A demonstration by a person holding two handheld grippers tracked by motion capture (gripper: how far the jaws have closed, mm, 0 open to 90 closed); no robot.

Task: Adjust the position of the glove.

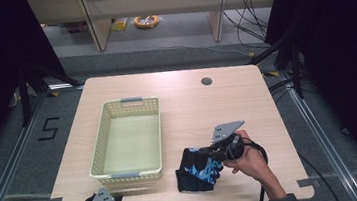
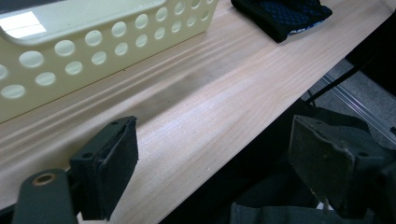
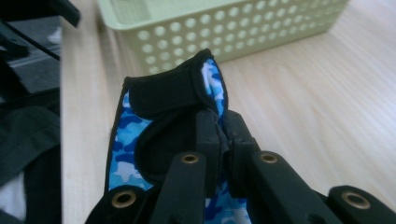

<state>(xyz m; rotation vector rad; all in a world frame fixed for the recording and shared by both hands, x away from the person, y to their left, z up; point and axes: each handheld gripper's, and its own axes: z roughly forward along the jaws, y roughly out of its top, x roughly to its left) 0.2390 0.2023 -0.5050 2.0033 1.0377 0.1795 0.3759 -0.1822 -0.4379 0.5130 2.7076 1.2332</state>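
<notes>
Where tongs point(image 3: 223, 128) pinch, glove point(image 3: 159, 116) fabric hidden.

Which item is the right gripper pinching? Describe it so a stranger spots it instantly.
On the wooden table, look right of the pale yellow perforated basket, near the front edge. The glove there is black with blue camouflage, its edge pinched by the right gripper.

Light falls from overhead onto my table point(image 1: 181, 95), leaving it evenly bright while everything around it sinks into near black. Beyond my left gripper point(image 2: 212, 158), the basket point(image 2: 107, 42) floor throws back a white glare patch, and a soft grey shadow lies on the wood just ahead of the jaws. My jaws there look soft and blurred. Around my right gripper point(image 3: 223, 135), the glove point(image 3: 163, 107) is sharp, its black cloth losing detail; the basket beyond is hazy.
</notes>
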